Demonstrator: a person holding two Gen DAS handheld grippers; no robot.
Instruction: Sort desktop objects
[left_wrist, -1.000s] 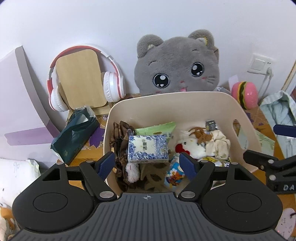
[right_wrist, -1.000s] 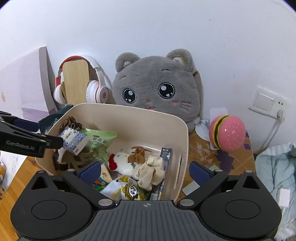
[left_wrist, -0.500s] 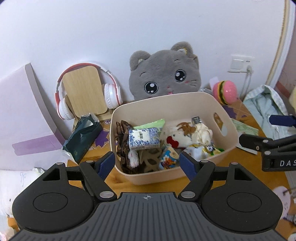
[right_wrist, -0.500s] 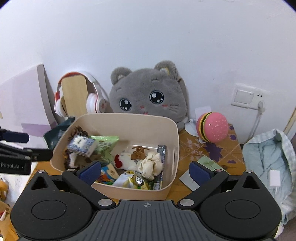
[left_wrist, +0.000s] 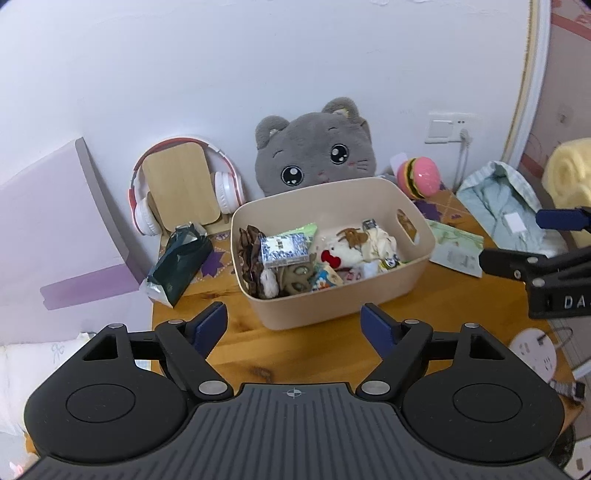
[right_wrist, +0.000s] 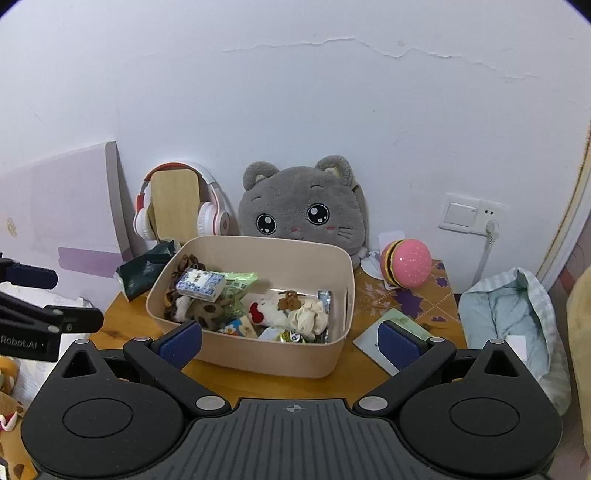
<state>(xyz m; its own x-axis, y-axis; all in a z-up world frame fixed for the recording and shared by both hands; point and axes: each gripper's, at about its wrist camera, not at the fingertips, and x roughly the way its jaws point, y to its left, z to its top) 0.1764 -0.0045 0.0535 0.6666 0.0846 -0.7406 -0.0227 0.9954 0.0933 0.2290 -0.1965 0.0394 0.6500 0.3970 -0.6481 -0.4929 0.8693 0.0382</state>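
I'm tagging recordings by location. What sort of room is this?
Probably a bedroom or dorm corner: a small wooden table against the wall holds a grey cat plush, headphones and a bin of small items.

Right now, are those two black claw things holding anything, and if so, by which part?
Nothing is held. The left gripper and the right gripper both have their fingers spread wide apart with only air between them, short of the beige bin.

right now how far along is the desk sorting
Mostly done, it seems: the beige bin already holds the tissue pack, a white plush and snack packets. Nothing is in hand; the left gripper and right gripper are open. The green card and dark pouch remain outside.
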